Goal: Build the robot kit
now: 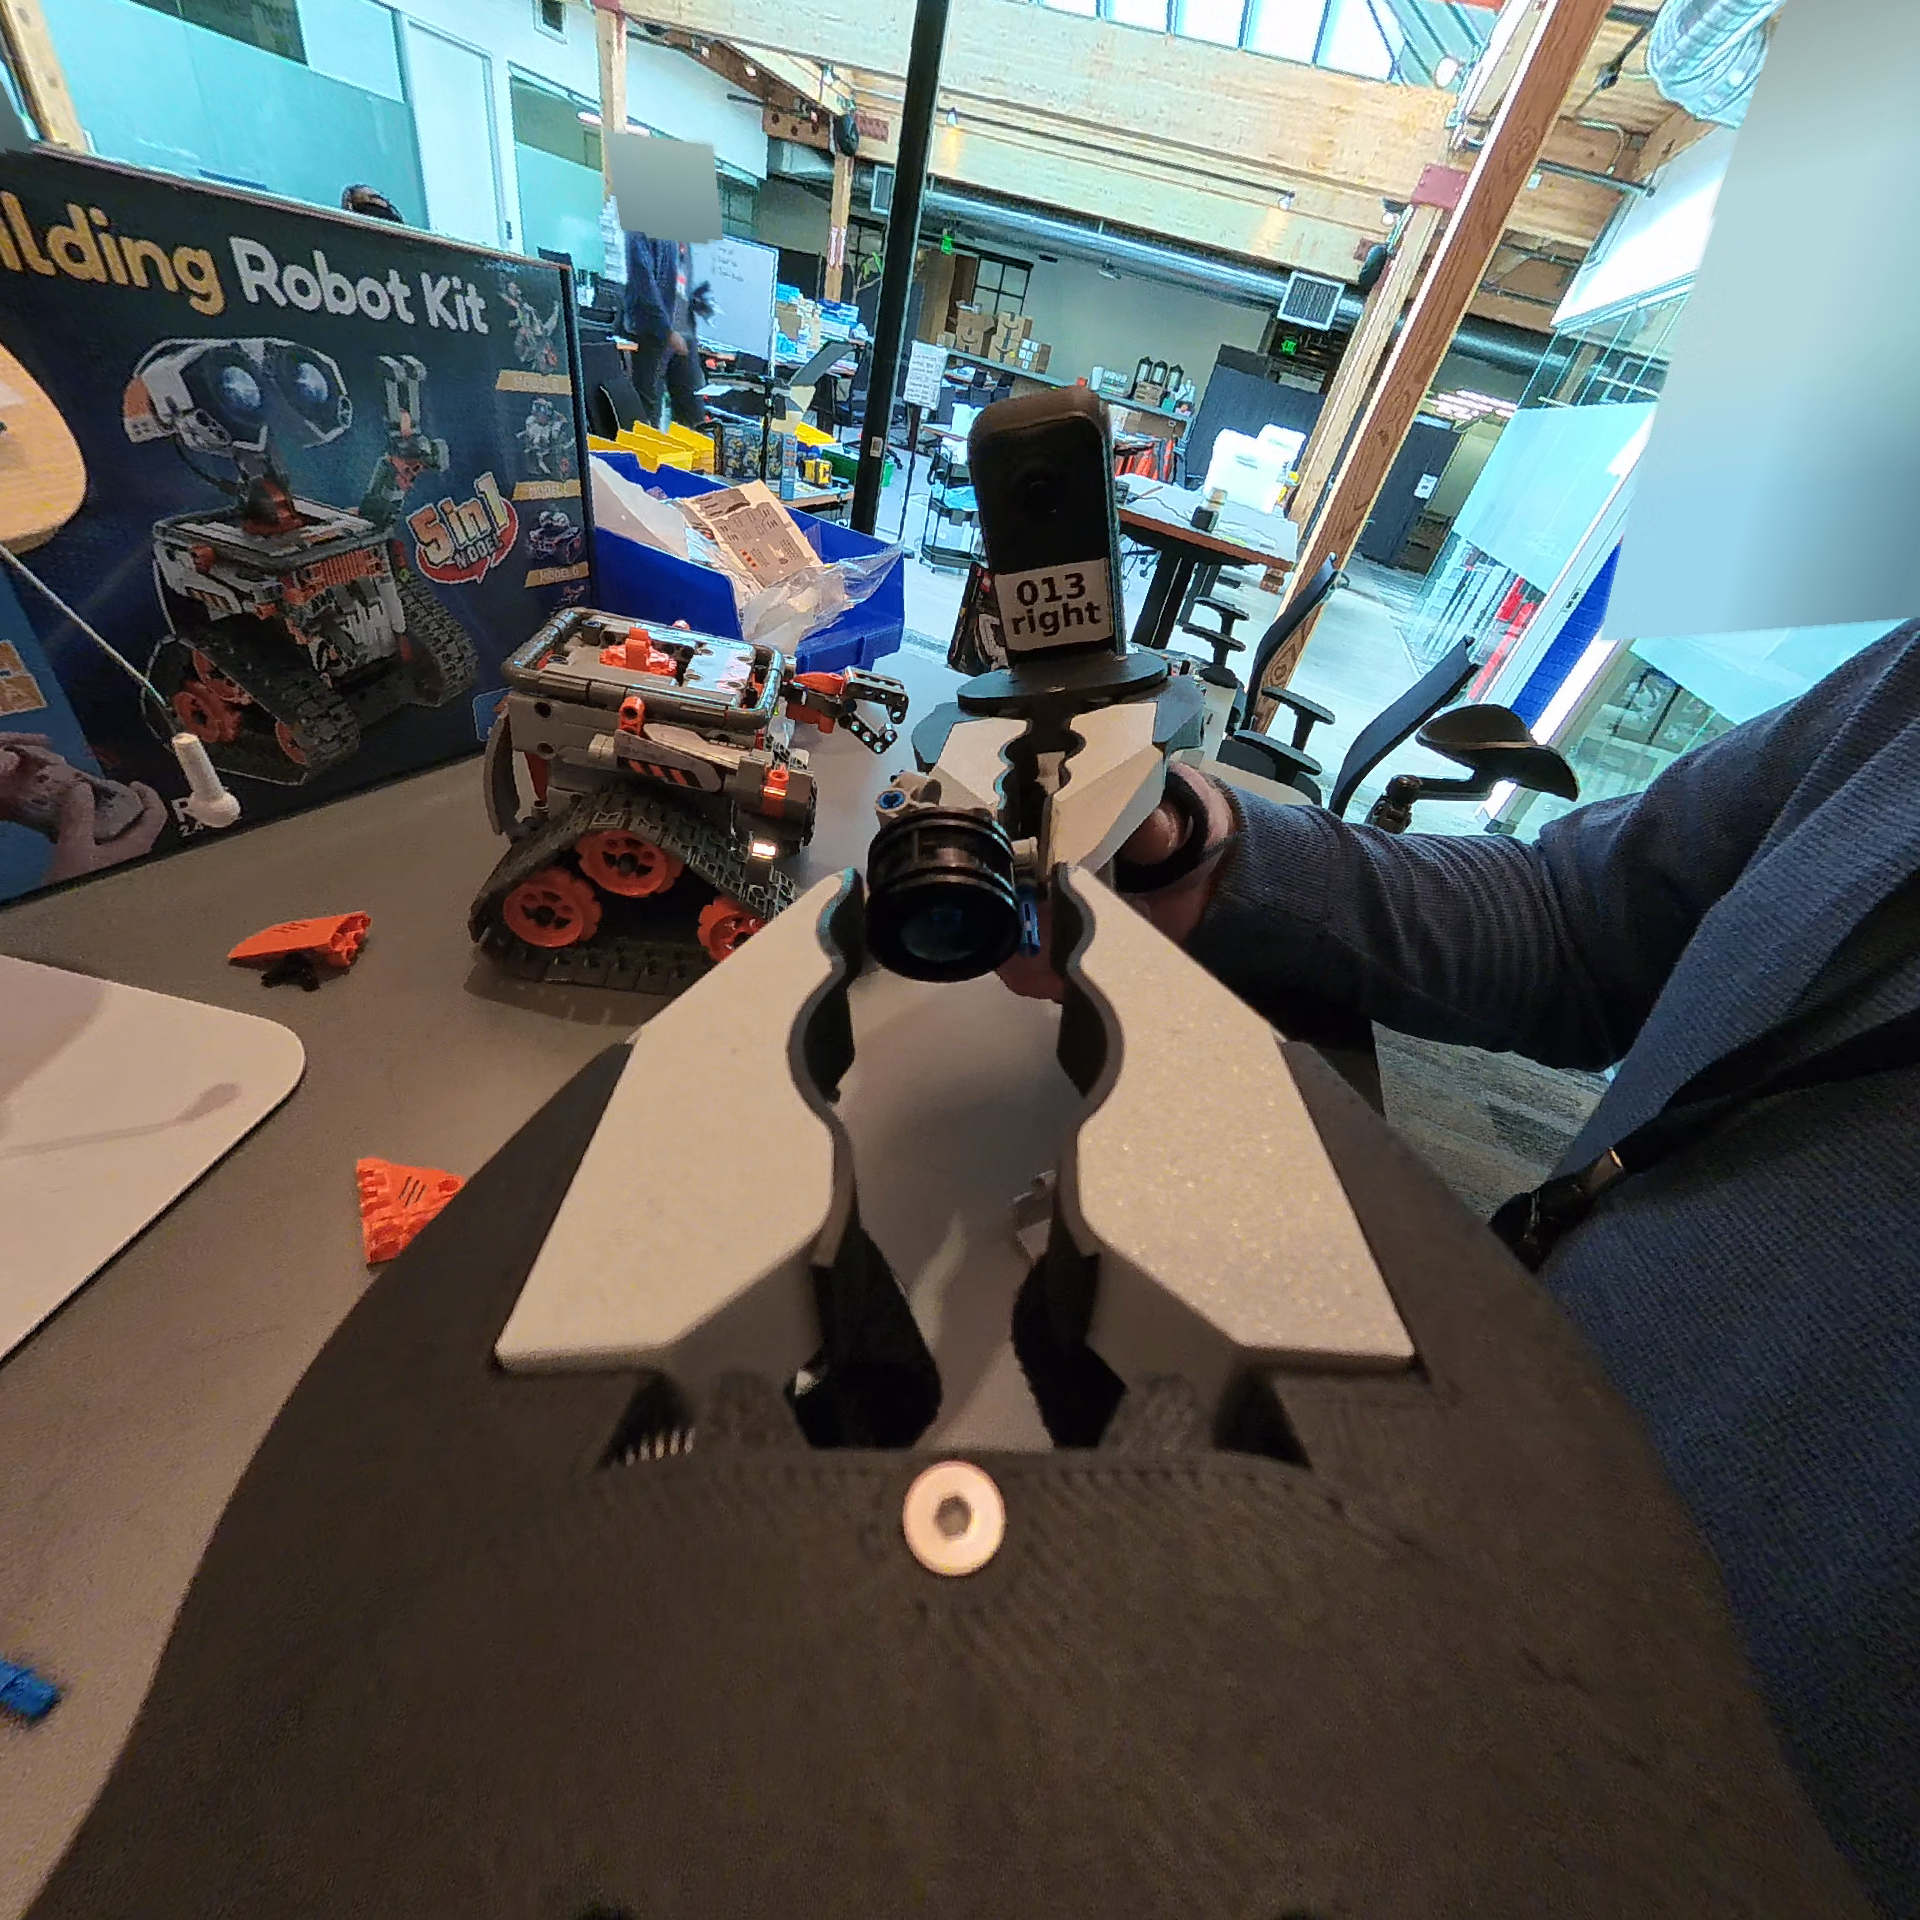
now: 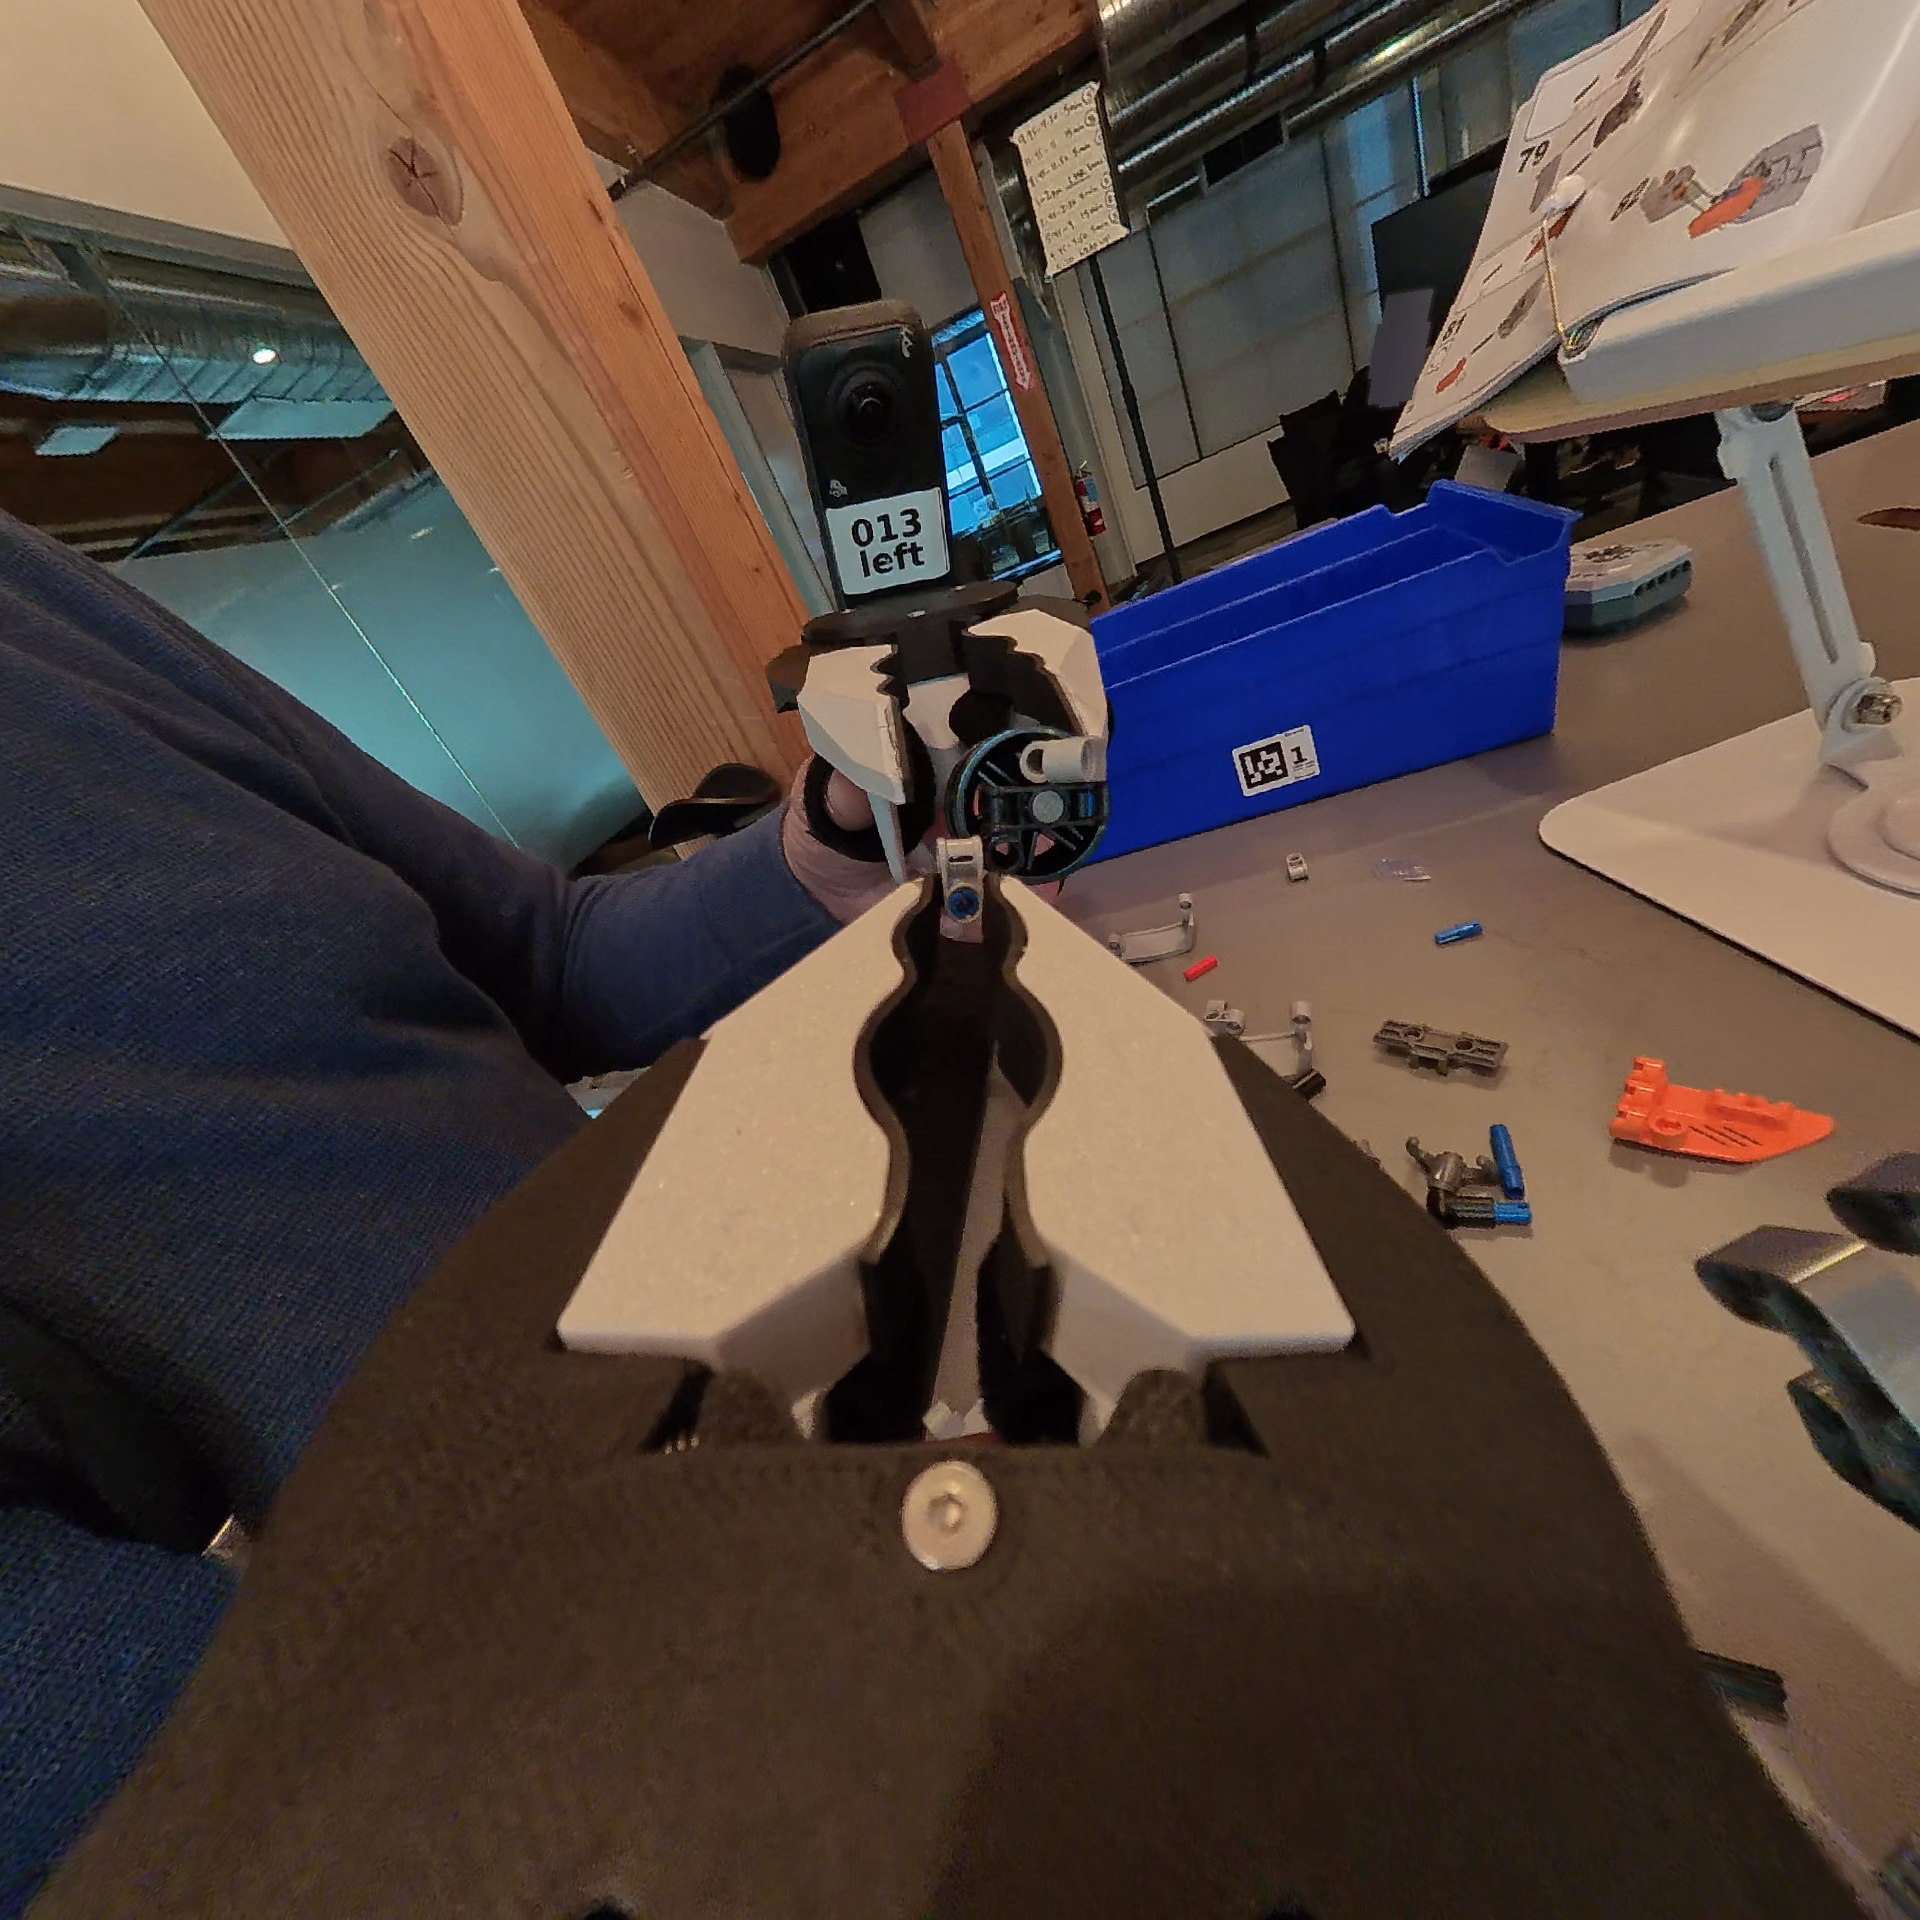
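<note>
My left gripper [image 1: 951, 906] is shut on a black spoked wheel [image 1: 940, 912] and holds it in the air above the grey table [image 1: 395, 1060]. My right gripper [image 2: 961, 891] is shut on a small grey connector with a blue pin [image 2: 960, 896]. It faces the left gripper tip to tip, with the connector right at the wheel [image 2: 1023, 808]. The right gripper also shows in the left wrist view [image 1: 1029, 821], just behind the wheel. The left gripper also shows in the right wrist view [image 2: 977, 821]. Whether connector and wheel are joined is hidden.
A tracked grey-and-orange robot model [image 1: 644, 810] stands in front of the kit box [image 1: 281, 499]. There are blue bins [image 2: 1330, 644], orange panels [image 1: 301, 935] [image 2: 1714, 1127], several loose small parts [image 2: 1475, 1174], a white stand base [image 2: 1745, 862] with an open booklet [image 2: 1662, 208], and a person's blue sleeve [image 1: 1455, 935]. The tips of both grippers are at nearly the same place.
</note>
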Motion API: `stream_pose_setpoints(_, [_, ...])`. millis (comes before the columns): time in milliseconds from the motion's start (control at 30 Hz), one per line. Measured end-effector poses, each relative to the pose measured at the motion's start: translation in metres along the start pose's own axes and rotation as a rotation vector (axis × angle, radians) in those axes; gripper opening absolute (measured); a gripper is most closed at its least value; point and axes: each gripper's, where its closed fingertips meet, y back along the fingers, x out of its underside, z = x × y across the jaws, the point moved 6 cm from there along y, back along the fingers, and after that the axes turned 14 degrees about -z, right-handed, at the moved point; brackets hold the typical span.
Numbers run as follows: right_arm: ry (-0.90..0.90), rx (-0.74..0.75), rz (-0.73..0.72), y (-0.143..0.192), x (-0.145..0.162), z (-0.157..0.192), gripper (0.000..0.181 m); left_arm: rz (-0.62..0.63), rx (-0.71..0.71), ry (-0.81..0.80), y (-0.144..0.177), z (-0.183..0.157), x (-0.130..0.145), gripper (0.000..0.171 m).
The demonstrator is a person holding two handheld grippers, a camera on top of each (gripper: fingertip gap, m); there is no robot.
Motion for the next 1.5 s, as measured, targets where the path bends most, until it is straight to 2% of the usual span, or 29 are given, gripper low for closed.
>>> stream_pose_setpoints(367, [0.091,0.047,0.016,0.000,0.000,-0.002,0.005,0.017,-0.033,-0.035,0.004,0.005,-0.001,0.035])
stream_pose_setpoints(667, [0.242,0.088,0.075,-0.004,0.003,-0.001,0.005,0.133,-0.038,-0.114,-0.003,0.003,0.000,0.037])
stream_pose_setpoints(800, [0.335,0.100,0.108,-0.005,0.006,0.002,0.005,0.144,-0.041,-0.116,-0.002,0.006,0.002,0.027])
stream_pose_setpoints(933, [0.345,0.086,0.103,-0.006,0.005,0.005,0.005,0.111,-0.011,-0.108,-0.001,0.004,0.001,0.026])
stream_pose_setpoints(1100, [0.316,0.085,0.121,-0.002,0.003,0.004,0.011,0.155,-0.026,-0.259,-0.004,-0.003,0.000,0.025])
stream_pose_setpoints(1233, [0.313,0.083,0.078,0.005,-0.008,0.005,0.020,0.206,-0.016,-0.347,-0.007,-0.010,0.001,0.015])
stream_pose_setpoints(1267, [0.308,0.081,0.070,0.005,-0.010,0.005,0.020,0.213,-0.001,-0.363,-0.007,-0.012,0.001,0.000])
stream_pose_setpoints(1367, [0.268,0.026,0.085,0.005,-0.009,0.010,0.014,0.239,0.011,-0.377,-0.010,-0.014,0.005,0.000])
stream_pose_setpoints(1433, [0.273,0.041,0.103,0.005,-0.004,0.006,0.000,0.239,0.029,-0.366,-0.014,-0.015,0.011,0.000])
stream_pose_setpoints(1500, [0.254,0.053,0.136,0.007,0.001,0.003,0.000,0.287,0.016,-0.364,-0.013,-0.011,0.020,0.000])
